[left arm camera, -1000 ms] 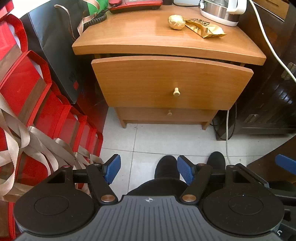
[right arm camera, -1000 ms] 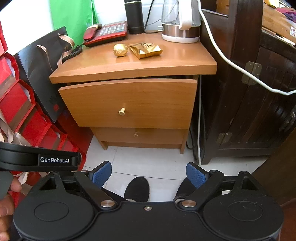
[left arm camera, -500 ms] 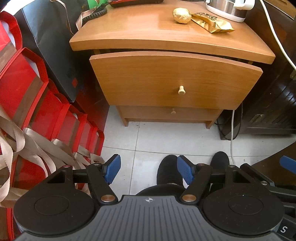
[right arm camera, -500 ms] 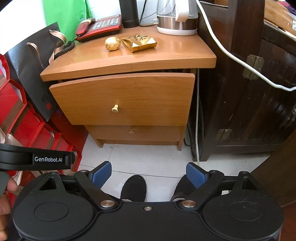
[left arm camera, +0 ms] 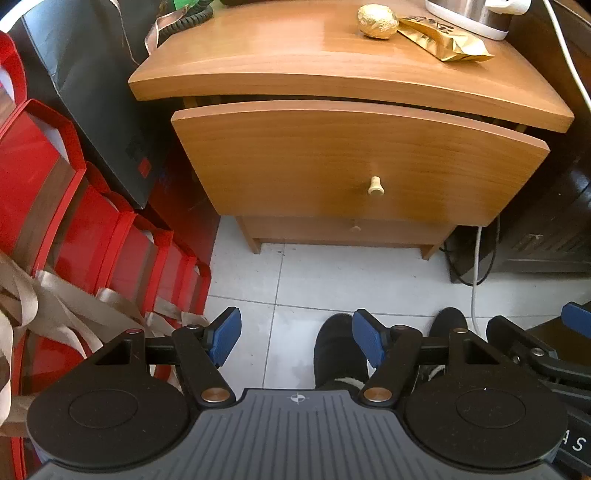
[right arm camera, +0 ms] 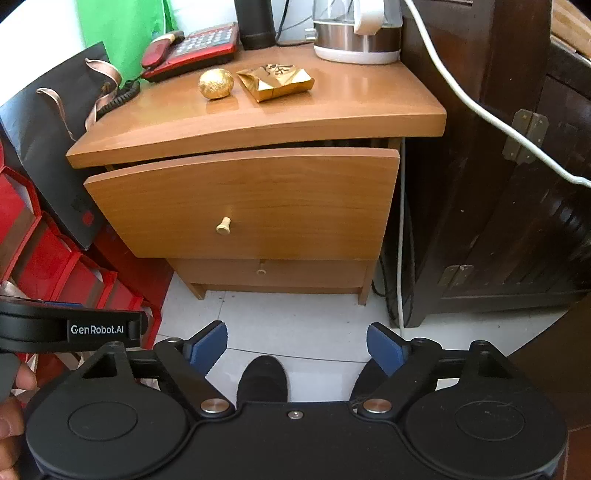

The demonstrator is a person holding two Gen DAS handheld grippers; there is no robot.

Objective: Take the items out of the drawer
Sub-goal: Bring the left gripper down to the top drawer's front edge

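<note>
A wooden nightstand has its top drawer (left arm camera: 354,162) (right arm camera: 251,199) pulled out a little, with a pale knob (left arm camera: 376,185) (right arm camera: 224,225). The drawer's inside is hidden. A gold foil ball (left arm camera: 377,21) (right arm camera: 216,84) and a gold packet (left arm camera: 443,38) (right arm camera: 275,81) lie on the nightstand top (left arm camera: 295,62). My left gripper (left arm camera: 295,341) is open and empty, low over the floor in front of the drawer. My right gripper (right arm camera: 297,349) is open and empty, also short of the drawer.
Red gift bags (left arm camera: 74,221) and a black bag (left arm camera: 92,74) crowd the left. A dark wooden cabinet (right arm camera: 498,203) stands right, with a white cable (right arm camera: 480,107). A red phone (right arm camera: 192,50) and kettle (right arm camera: 356,33) sit at the back. A lower drawer (right arm camera: 269,273) is closed. Shoes (left arm camera: 340,350) rest on the tiled floor.
Both grippers have moved closer to the nightstand, which looms larger. Both stay open and empty. The drawer has not moved.
</note>
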